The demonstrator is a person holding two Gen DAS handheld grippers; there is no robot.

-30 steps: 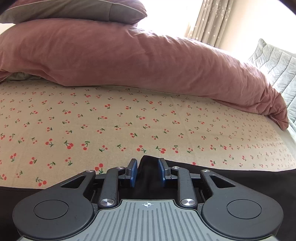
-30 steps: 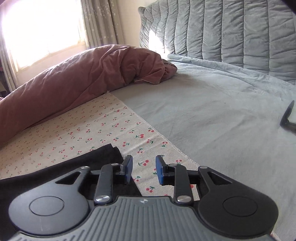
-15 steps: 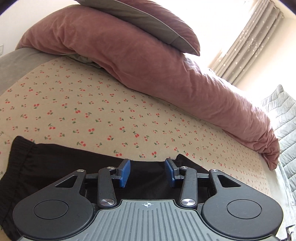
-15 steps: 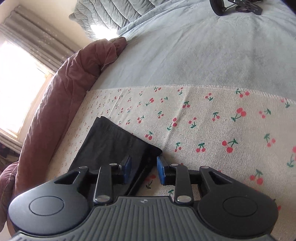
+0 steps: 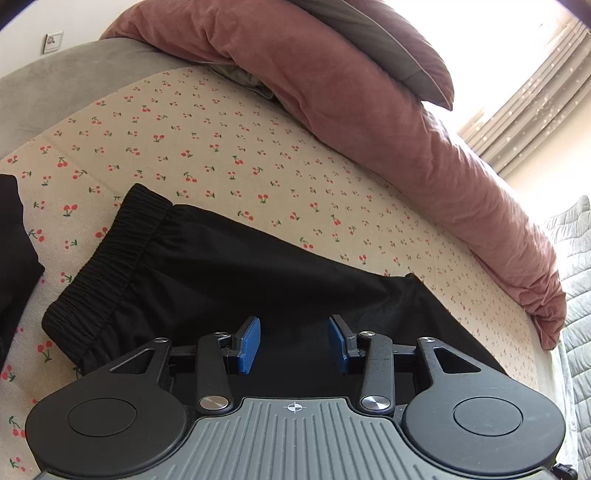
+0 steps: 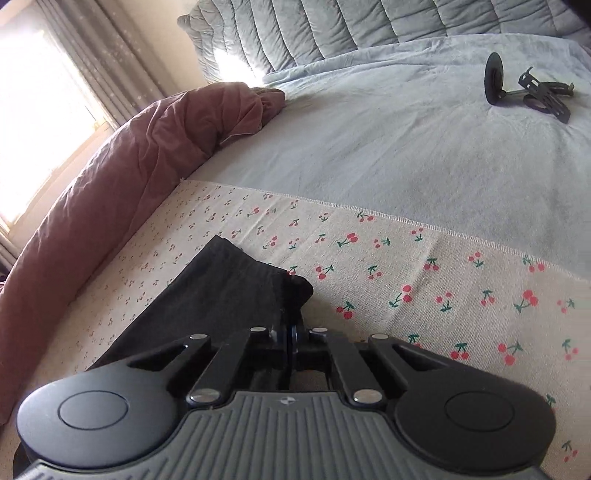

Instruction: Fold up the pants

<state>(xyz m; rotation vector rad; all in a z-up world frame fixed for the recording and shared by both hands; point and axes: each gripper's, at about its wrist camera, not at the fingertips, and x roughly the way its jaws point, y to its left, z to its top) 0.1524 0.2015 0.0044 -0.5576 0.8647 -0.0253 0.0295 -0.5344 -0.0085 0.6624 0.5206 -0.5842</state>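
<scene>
Black pants (image 5: 258, 280) lie flat on a cherry-print sheet (image 5: 207, 147), their ribbed waistband (image 5: 107, 266) at the left in the left wrist view. My left gripper (image 5: 294, 343) hovers over the pants just behind the waistband. Its blue pads (image 5: 249, 345) stand apart and pinch nothing. In the right wrist view the leg end of the pants (image 6: 236, 288) runs up to my right gripper (image 6: 290, 336). That gripper is shut, with the hem corner caught between its fingers.
A pink duvet (image 5: 406, 147) with a grey pillow (image 5: 388, 44) on it lines the far side of the sheet. Another black garment (image 5: 14, 240) lies at the left edge. A black stand-like object (image 6: 524, 88) sits on the light blue blanket (image 6: 369, 140), below a grey quilted headboard (image 6: 332, 26).
My left gripper has travelled along the pants toward the waistband, rolled, and opened wider. My right gripper has closed on the hem of the leg end.
</scene>
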